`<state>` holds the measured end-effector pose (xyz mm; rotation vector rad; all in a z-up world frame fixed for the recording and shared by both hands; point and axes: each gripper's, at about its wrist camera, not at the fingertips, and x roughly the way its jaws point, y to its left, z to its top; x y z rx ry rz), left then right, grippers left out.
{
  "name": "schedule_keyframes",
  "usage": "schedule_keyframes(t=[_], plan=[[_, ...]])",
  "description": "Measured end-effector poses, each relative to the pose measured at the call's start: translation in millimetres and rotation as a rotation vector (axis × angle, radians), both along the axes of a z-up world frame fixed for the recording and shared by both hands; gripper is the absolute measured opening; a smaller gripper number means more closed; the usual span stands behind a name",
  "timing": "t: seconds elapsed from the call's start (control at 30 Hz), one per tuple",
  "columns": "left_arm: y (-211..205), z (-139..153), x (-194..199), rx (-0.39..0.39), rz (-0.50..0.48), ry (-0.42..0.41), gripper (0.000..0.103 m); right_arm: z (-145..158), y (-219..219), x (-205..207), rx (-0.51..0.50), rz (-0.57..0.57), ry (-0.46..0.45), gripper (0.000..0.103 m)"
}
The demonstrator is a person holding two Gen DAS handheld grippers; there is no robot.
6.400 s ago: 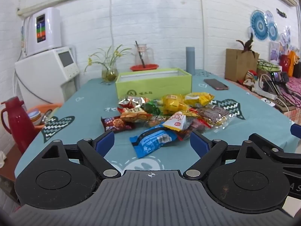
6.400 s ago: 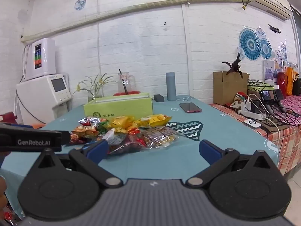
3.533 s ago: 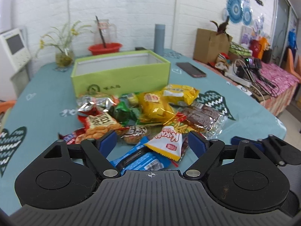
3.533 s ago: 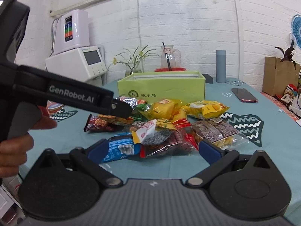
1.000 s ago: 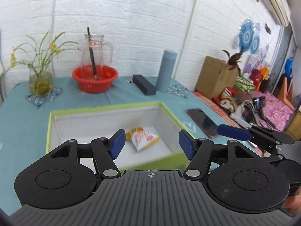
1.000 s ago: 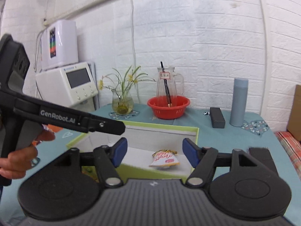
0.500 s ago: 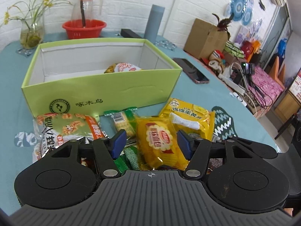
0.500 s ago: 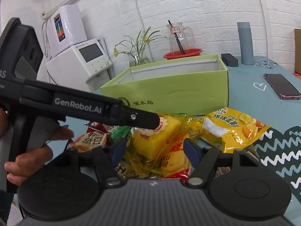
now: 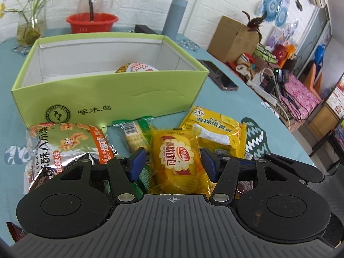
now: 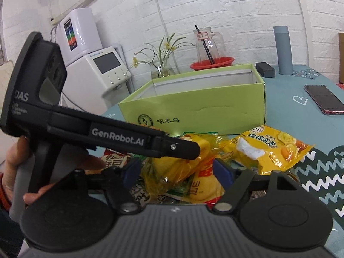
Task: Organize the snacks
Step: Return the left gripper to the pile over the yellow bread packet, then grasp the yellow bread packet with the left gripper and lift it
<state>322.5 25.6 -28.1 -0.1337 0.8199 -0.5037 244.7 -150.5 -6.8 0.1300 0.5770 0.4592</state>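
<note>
A green box (image 9: 107, 99) stands open on the teal table, with one snack packet (image 9: 137, 67) inside. In front of it lies a pile of snacks. My left gripper (image 9: 173, 164) is open, its blue pads either side of a yellow bread packet (image 9: 176, 161), low over the pile. A green-orange bag (image 9: 64, 146) lies to its left, a yellow chip bag (image 9: 217, 133) to its right. My right gripper (image 10: 178, 172) is open over the same yellow packet (image 10: 178, 165). The left gripper's arm (image 10: 120, 137) crosses the right wrist view; the box (image 10: 193, 111) stands behind.
A phone (image 9: 221, 78) lies right of the box. Behind the box stand a red bowl (image 9: 92, 22), a glass jug, a grey bottle (image 9: 175, 15) and a flower vase (image 9: 30, 28). A white appliance (image 10: 101, 73) is at the left. Clutter lines the right side.
Both grippers came back from above the box, where a packet now lies, down to the snack pile. Both have closed in on the yellow bread packet.
</note>
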Motion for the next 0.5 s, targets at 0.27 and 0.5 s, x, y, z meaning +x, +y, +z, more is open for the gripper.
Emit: schedule_keyframes(t=[0.27, 0.5], plan=[[-10, -3, -4, 0.035, -0.014, -0.001, 0.038, -6, 3, 4, -0.008, -0.002, 0.018, 0.078], [-9, -1, -13, 0.020, 0.019, 0.005, 0.018, -6, 12, 1, -0.043, 0.008, 0.007, 0.061]])
